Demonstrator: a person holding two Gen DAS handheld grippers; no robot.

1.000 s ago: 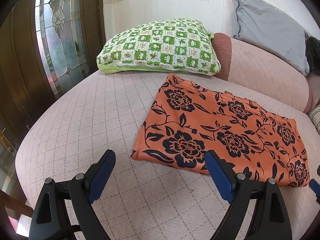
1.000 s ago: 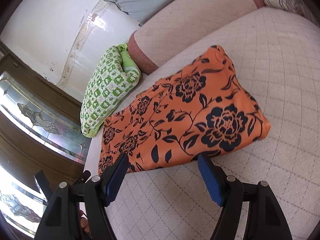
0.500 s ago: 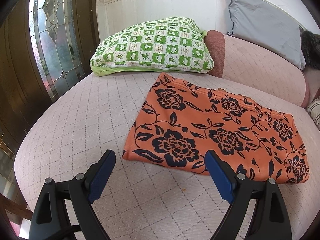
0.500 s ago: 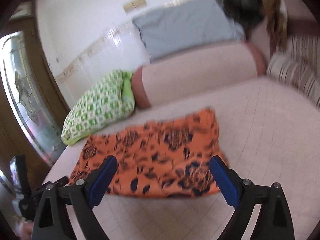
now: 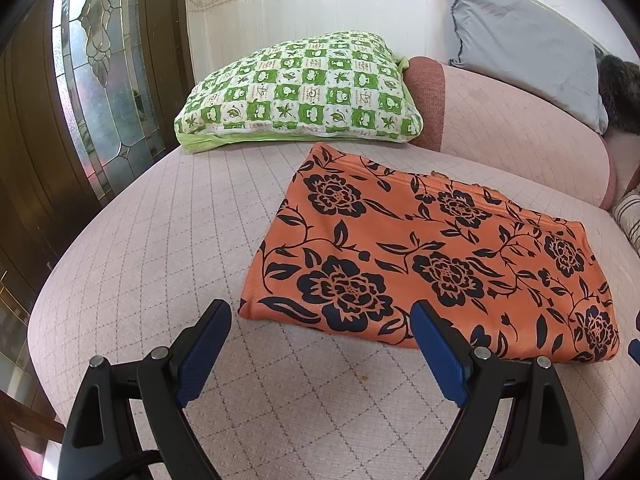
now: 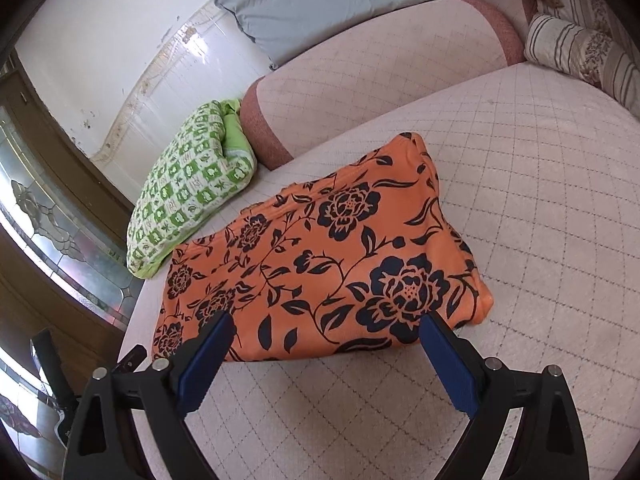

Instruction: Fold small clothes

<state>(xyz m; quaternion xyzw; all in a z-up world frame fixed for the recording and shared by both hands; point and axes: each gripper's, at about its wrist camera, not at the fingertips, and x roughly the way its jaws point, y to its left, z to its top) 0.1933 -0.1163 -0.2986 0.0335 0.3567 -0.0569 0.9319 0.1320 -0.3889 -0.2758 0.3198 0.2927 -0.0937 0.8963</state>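
An orange cloth with black flowers lies folded flat on the pink quilted sofa seat. It also shows in the right wrist view. My left gripper is open and empty, held just short of the cloth's near left corner. My right gripper is open and empty, above the seat at the cloth's near edge, towards its right end. Neither gripper touches the cloth.
A green and white checked pillow lies behind the cloth against the sofa back. A grey cushion leans on the wall. A striped cushion sits at the far right. A wooden door with leaded glass stands left of the seat's edge.
The left gripper has drifted slightly, so the cloth sits more to the right. The right gripper swung up and then back down to the cloth's near edge. Both stayed open.
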